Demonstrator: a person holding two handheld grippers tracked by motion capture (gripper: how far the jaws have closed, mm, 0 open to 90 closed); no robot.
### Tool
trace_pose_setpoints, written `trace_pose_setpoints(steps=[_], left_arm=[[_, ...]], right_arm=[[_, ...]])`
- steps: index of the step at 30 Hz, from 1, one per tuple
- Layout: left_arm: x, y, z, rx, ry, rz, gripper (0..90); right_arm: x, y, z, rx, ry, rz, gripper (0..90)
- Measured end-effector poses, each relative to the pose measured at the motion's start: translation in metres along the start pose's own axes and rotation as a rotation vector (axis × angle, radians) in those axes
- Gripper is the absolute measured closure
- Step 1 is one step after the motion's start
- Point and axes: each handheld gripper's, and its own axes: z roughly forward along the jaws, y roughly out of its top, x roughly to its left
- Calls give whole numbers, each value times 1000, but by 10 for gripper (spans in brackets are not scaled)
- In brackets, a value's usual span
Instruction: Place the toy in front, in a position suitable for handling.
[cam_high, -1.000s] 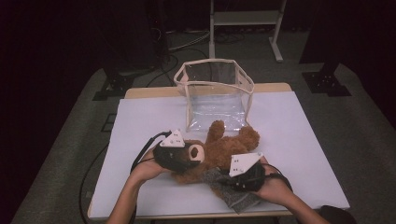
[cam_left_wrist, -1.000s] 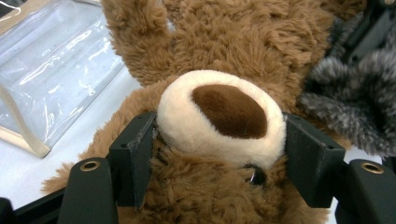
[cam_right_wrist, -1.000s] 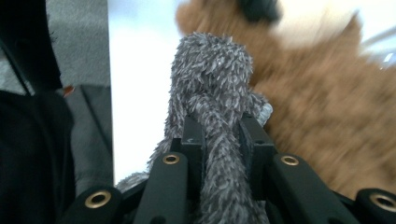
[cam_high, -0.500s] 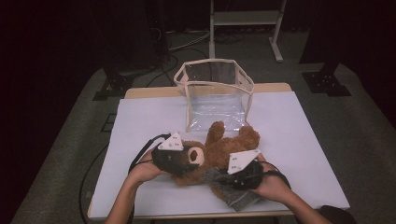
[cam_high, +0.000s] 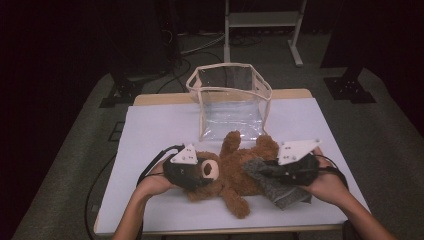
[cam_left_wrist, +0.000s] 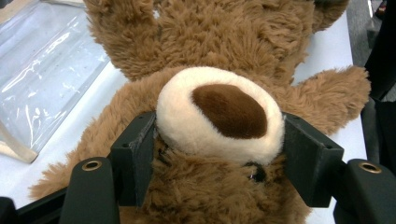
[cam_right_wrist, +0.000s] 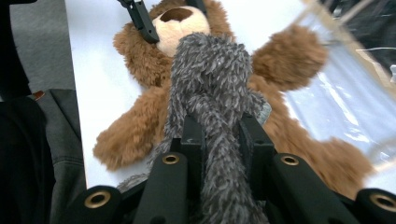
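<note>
On the white table (cam_high: 150, 130), mid-job: bear pinned, grey fabric gripped.
My left gripper (cam_left_wrist: 219, 154) was about half open, jaws clamped on the teddy bear (cam_high: 235, 170) at its muzzle; my right gripper (cam_right_wrist: 222, 140) was nearly shut on the grey fuzzy cloth (cam_right_wrist: 210, 79), held over the bear's belly. Cloth not yet on the bear; clear bag (cam_high: 230, 100) just behind, empty. Most work looked left.

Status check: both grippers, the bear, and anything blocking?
Left gripper clamped on teddy bear muzzle. Right gripper shut on grey furry cloth, draped over bear. Clear bag open behind, nothing blocking.
</note>
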Motion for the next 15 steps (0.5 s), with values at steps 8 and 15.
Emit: trace_pose_setpoints(steps=[8, 15], left_arm=[[-2, -3, -2, -3, -18, 10, 327], [-1, -5, -2, -13, -28, 4, 331]], right_arm=[[5, 27, 67, 14, 132, -43, 739], [-8, 6, 43, 30, 92, -6, 740]])
